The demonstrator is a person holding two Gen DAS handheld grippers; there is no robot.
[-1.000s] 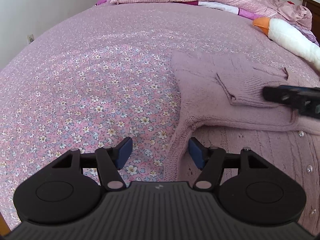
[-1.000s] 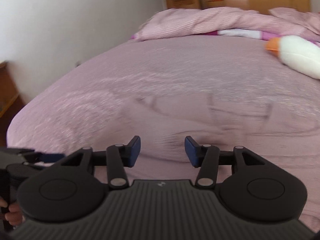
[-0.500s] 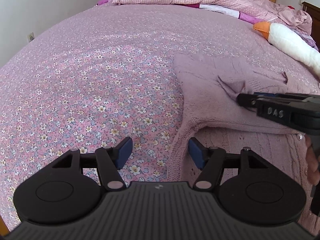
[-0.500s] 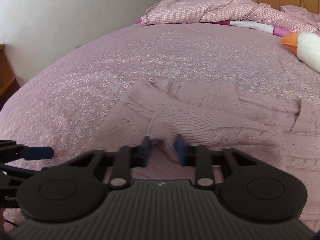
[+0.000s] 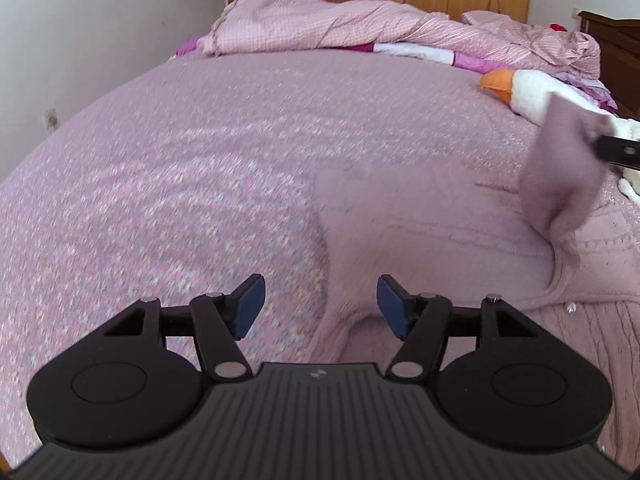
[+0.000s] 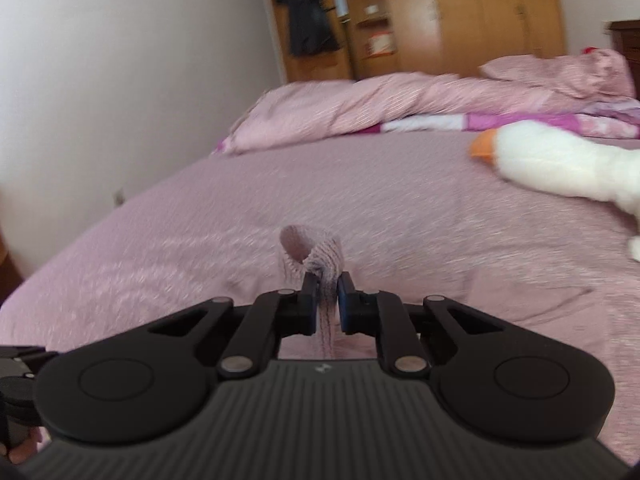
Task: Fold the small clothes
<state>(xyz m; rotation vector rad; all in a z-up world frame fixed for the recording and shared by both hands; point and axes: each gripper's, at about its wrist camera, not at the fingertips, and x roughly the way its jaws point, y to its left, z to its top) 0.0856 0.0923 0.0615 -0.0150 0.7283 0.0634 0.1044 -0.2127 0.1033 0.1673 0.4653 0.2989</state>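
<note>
1. We see the bed [image 5: 200, 168] with its floral pink cover filling both views.
2. Our mauve knitted cardigan [image 5: 432, 240] lies spread on the bed's right half.
3. A white plush goose [image 6: 560, 164] rests beyond it.
4. Our left gripper [image 5: 320, 306] hovers with jaws wide apart over the cardigan's edge.
5. Our right gripper [image 6: 328, 292] is clamped on the cardigan's sleeve [image 5: 560, 172], lifted off the bed.

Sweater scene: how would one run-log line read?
right tongs: shut on sweater sleeve, lifted | left tongs: open, empty | sweater: on bed
</note>
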